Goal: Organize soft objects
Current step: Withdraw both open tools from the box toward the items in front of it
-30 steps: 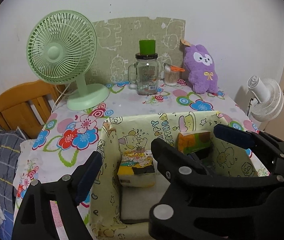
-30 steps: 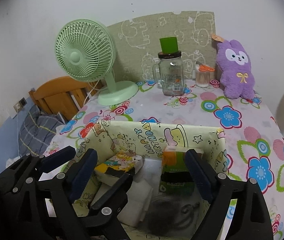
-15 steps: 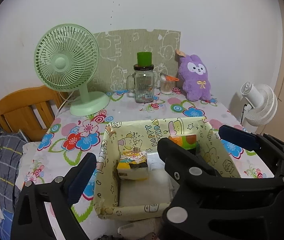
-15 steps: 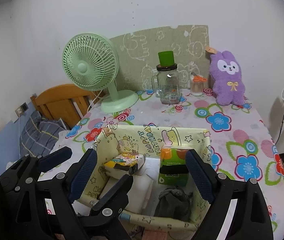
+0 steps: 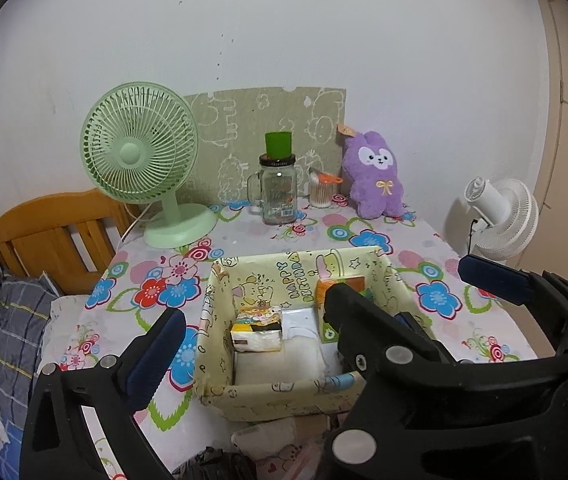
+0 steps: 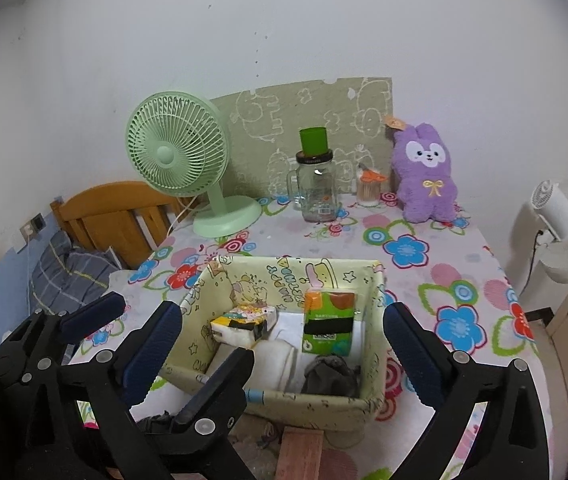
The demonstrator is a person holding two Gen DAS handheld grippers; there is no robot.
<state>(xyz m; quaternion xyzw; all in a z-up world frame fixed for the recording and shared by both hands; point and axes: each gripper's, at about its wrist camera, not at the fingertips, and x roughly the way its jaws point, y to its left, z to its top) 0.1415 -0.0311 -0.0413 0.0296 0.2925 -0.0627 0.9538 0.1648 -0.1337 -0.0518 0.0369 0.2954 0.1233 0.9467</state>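
Note:
A yellow cartoon-print fabric box (image 5: 267,394) (image 6: 316,400) stands on the flowered table. Inside lie a yellow tissue pack (image 5: 256,330) (image 6: 241,322), an orange-green tissue pack (image 6: 328,326) (image 5: 326,292), a white folded cloth (image 5: 300,344) (image 6: 279,344) and a dark grey cloth (image 6: 330,374). A purple plush rabbit (image 5: 376,178) (image 6: 426,176) sits at the table's back right. My left gripper (image 5: 251,336) is open and empty, held back above the box's front. My right gripper (image 6: 284,340) is open and empty, beside it.
A green desk fan (image 5: 139,160) (image 6: 179,152), a glass jar with green cup (image 5: 277,188) (image 6: 316,178) and a swab holder (image 5: 320,190) stand at the back. A white fan (image 5: 496,216) is off the right edge. A wooden chair (image 5: 43,236) is left. Loose items (image 5: 267,440) lie before the box.
Both grippers have drawn back and up from the box, staying open and empty. The box and table now look smaller and farther away.

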